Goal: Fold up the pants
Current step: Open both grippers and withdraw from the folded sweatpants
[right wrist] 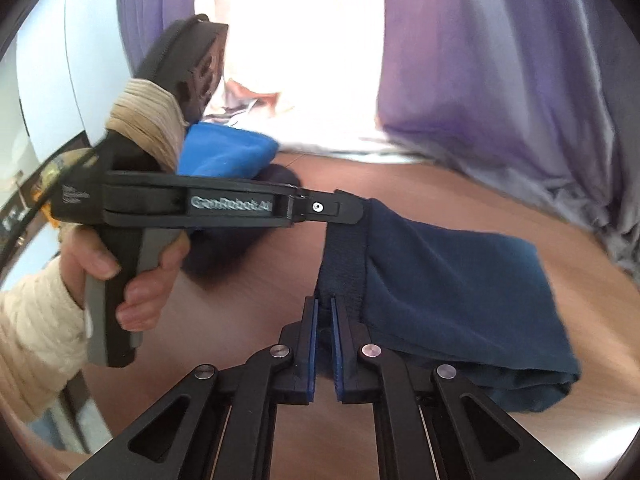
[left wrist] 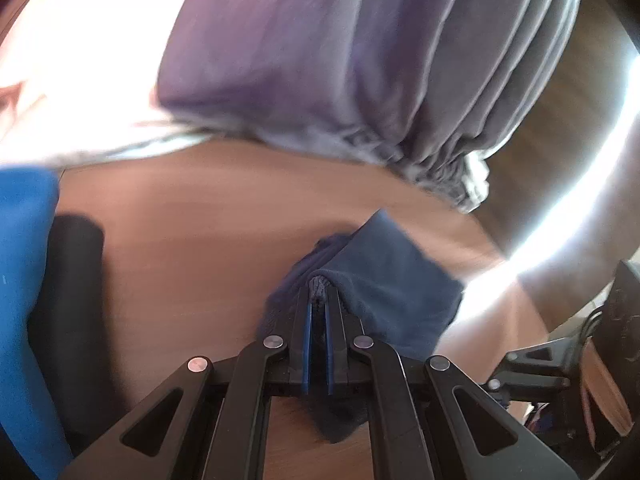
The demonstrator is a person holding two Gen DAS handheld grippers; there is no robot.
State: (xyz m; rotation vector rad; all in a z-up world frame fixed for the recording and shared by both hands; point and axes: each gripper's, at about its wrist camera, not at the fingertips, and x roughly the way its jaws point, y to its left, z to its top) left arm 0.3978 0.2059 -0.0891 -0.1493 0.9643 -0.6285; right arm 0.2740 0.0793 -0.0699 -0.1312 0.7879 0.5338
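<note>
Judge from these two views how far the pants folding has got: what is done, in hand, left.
Done: both grippers are shut on the pants, the left gripper and the right gripper each pinching the waistband. In hand: the pants hang from those pinches above the table. Left: no finished fold shows; laying flat and folding remain.

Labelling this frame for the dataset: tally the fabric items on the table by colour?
Dark navy pants, pinched by both the left gripper and right gripper: 1
Bright blue folded cloth: 1
Black folded cloth: 1
Grey-purple gathered fabric along the wooden table edge: 1
Total: 4
</note>
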